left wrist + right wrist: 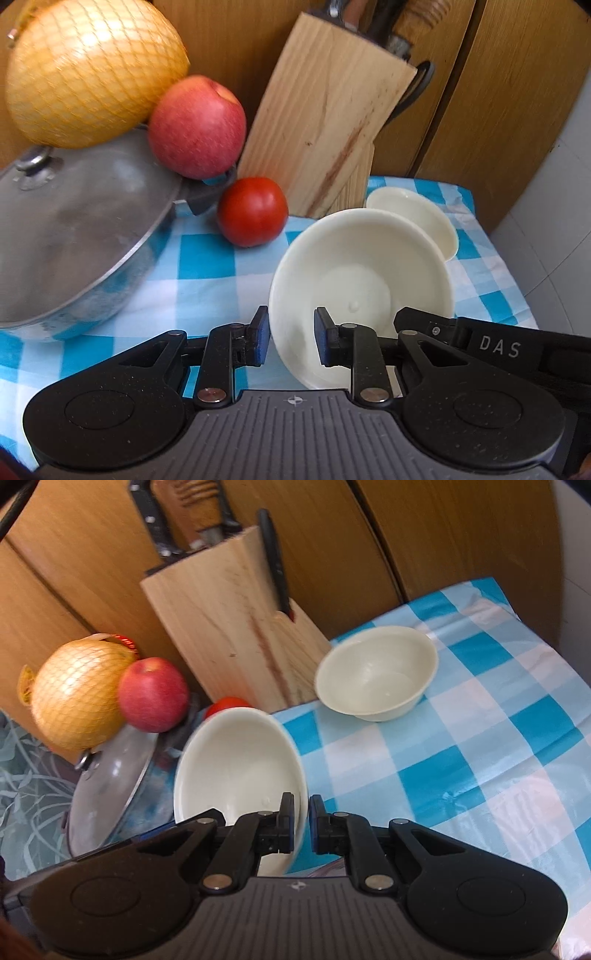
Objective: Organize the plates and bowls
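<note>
Here, the left wrist view looks down on a blue-and-white checked cloth [207, 266]. The left gripper [291, 341] is clenched across the near rim of a white bowl [362, 266], one pad outside and one inside. The bowl is tipped up on edge, its hollow facing the camera. A second bowl [417, 218] sits just behind it on the cloth, beside a wooden knife block [325, 122].

The right wrist view shows the right gripper [302, 821] pinching the tilted bowl's other rim tightly. The second bowl stands upright and well apart. Holding two rims likely steadies the bowl for nesting it into the second one.
</note>
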A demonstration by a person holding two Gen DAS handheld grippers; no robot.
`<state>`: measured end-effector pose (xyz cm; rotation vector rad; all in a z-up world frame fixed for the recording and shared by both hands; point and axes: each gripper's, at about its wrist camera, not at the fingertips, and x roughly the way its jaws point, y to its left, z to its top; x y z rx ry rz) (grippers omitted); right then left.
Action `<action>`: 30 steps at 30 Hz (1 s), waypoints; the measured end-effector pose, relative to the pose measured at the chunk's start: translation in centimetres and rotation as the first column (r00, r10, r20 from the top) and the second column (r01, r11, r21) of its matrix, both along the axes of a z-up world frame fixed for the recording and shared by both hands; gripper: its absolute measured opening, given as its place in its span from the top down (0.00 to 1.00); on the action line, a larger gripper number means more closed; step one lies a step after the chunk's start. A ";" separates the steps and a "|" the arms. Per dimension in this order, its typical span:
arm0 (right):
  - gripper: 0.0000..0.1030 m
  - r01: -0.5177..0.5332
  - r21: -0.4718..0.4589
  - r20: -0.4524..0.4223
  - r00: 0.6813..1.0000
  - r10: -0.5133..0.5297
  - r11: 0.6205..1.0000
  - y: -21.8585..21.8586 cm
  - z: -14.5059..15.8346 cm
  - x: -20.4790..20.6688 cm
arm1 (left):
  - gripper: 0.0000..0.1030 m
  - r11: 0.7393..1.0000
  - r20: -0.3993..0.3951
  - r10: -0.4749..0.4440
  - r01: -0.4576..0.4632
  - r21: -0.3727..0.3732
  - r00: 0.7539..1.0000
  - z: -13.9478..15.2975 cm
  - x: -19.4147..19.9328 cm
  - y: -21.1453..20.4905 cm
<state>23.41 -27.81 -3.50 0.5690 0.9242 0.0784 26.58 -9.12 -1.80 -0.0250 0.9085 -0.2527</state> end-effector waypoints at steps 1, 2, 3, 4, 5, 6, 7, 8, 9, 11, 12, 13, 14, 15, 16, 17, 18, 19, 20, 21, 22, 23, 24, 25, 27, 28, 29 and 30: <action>0.90 -0.005 0.005 0.003 1.000 0.005 1.000 0.1 0.1 -0.1 | 0.68 1.000 0.010 0.004 -0.004 -0.005 1.000 0.3 -0.3 0.2; 0.90 -0.009 0.008 0.006 1.000 0.009 1.000 0.3 0.2 -0.1 | 0.68 1.000 0.021 0.006 -0.005 -0.006 1.000 0.7 -0.6 0.3; 0.90 -0.012 0.010 0.009 1.000 0.012 1.000 0.4 0.3 -0.3 | 0.68 1.000 0.030 0.004 -0.004 -0.006 1.000 1.0 -0.9 0.5; 0.90 -0.013 0.013 0.012 1.000 0.013 1.000 0.5 0.5 -0.4 | 0.68 1.000 0.036 0.002 -0.002 -0.003 0.999 1.3 -1.2 0.6; 0.90 -0.017 0.016 0.015 1.000 0.017 1.000 0.6 0.6 -0.5 | 0.68 1.000 0.040 0.001 -0.001 -0.003 0.999 1.6 -1.4 0.7; 0.90 -0.021 0.017 0.022 1.000 0.021 1.000 0.7 0.9 -0.8 | 0.68 1.000 0.045 0.005 -0.005 -0.004 0.999 1.8 -1.7 0.9; 0.90 -0.025 0.018 0.029 0.999 0.025 1.000 0.9 1.2 -1.1 | 0.68 1.000 0.049 0.006 -0.006 -0.005 0.999 1.9 -2.0 1.1; 0.90 -0.030 0.020 0.034 0.999 0.029 0.999 1.0 1.4 -1.2 | 0.68 1.000 0.051 0.007 -0.006 -0.005 0.999 2.1 -2.2 1.2; 0.90 -0.035 0.023 0.038 0.999 0.035 0.999 1.2 1.6 -1.5 | 0.68 1.000 0.053 0.011 -0.011 -0.006 0.999 2.2 -2.5 1.4; 0.90 -0.046 0.025 0.040 0.998 0.045 0.999 1.5 1.9 -1.8 | 0.68 1.000 0.054 0.016 -0.016 -0.013 0.998 2.5 -3.0 1.9; 0.90 -0.053 0.027 0.040 0.998 0.052 0.998 1.7 2.0 -2.0 | 0.67 1.000 0.055 0.019 -0.018 -0.014 0.998 2.6 -3.2 2.1; 0.90 -0.061 0.030 0.039 0.997 0.060 0.998 2.0 2.1 -2.2 | 0.67 1.000 0.059 0.022 -0.021 -0.013 0.998 2.8 -3.5 2.3; 0.90 -0.070 0.032 0.039 0.997 0.068 0.997 2.2 2.2 -2.5 | 0.67 1.000 0.066 0.026 -0.025 -0.013 0.998 3.0 -3.9 2.6; 0.90 -0.079 0.031 0.040 0.996 0.078 0.996 2.5 2.3 -2.8 | 0.67 1.000 0.073 0.029 -0.028 -0.013 0.997 3.2 -4.3 2.8; 0.90 -0.087 0.029 0.041 0.995 0.086 0.996 2.8 2.5 -3.0 | 0.66 0.999 0.079 0.032 -0.032 -0.011 0.996 3.3 -4.7 3.0; 0.90 -0.094 0.028 0.042 0.995 0.093 0.995 3.0 2.6 -3.3 | 0.66 0.999 0.083 0.034 -0.033 -0.009 0.996 3.5 -5.0 3.2; 0.90 -0.101 0.030 0.045 0.994 0.100 0.994 3.3 2.7 -3.7 | 0.66 0.999 0.090 0.036 -0.035 -0.008 0.995 3.6 -5.5 3.4; 0.90 -0.107 0.032 0.047 0.993 0.105 0.994 3.5 2.9 -4.0 | 0.65 0.999 0.095 0.036 -0.036 -0.005 0.995 3.7 -5.9 3.6; 0.90 -0.113 0.033 0.049 0.993 0.111 0.993 3.7 3.1 -4.3 | 0.65 0.999 0.098 0.036 -0.036 -0.001 0.995 3.8 -6.3 3.8; 0.89 -0.120 0.035 0.051 0.992 0.119 0.992 4.0 3.3 -4.8 | 0.65 0.999 0.100 0.035 -0.035 -0.003 0.994 3.9 -6.8 4.2; 0.89 -0.128 0.036 0.053 0.991 0.126 0.991 4.2 3.5 -5.2 | 0.65 0.999 0.100 0.037 -0.036 -0.009 0.994 4.0 -7.3 4.7; 0.89 -0.137 0.035 0.056 0.989 0.135 0.990 4.5 3.8 -5.6 | 0.65 0.999 0.098 0.038 -0.036 -0.016 0.994 4.1 -7.7 5.1; 0.89 -0.147 0.034 0.061 0.988 0.145 0.989 4.8 4.0 -6.1 | 0.65 0.999 0.099 0.038 -0.036 -0.022 0.994 4.3 -8.2 5.5; 0.89 -0.155 0.034 0.064 0.986 0.153 0.987 5.0 4.1 -6.5 | 0.65 0.999 0.102 0.039 -0.037 -0.027 0.994 4.4 -8.6 5.9; 0.88 -0.173 0.031 0.065 0.983 0.171 0.984 5.8 4.4 -7.4 | 0.65 0.999 0.108 0.040 -0.037 -0.028 0.993 4.7 -9.6 6.6; 0.88 -0.182 0.033 0.064 0.982 0.179 0.983 6.0 4.4 -7.8 | 0.64 0.999 0.114 0.039 -0.037 -0.027 0.993 4.8 -10.2 6.9; 0.88 -0.191 0.036 0.062 0.980 0.188 0.981 6.3 4.4 -8.3 | 0.63 0.999 0.119 0.040 -0.037 -0.023 0.992 4.8 -10.7 7.1; 0.88 -0.200 0.039 0.058 0.979 0.197 0.979 6.7 4.4 -8.7 | 0.63 0.999 0.122 0.040 -0.038 -0.018 0.992 4.9 -11.2 7.4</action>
